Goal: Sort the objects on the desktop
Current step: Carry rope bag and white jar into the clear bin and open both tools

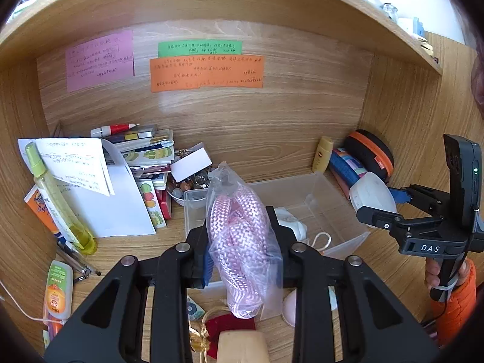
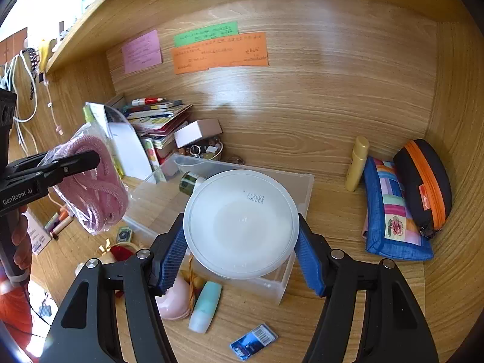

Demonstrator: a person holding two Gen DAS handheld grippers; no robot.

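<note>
Left tool (image 1: 239,239) pinches bagged pink rope (image 1: 239,227); right tool (image 2: 240,251) clamps a white tub (image 2: 240,224) above the clear bin (image 2: 302,187).

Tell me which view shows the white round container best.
The right wrist view: the white round container fills the centre, clamped by its rim in the right tool, with a printed code readable on it. The left wrist view shows the container only small and side-on at the right edge.

"DAS" in white on my right gripper (image 1: 402,195) body; "GenRobot.AI" on my left gripper (image 2: 90,158) — date stamp on the white lid (image 2: 240,222) mirrored, wall notes' handwriting unreadable.
</note>
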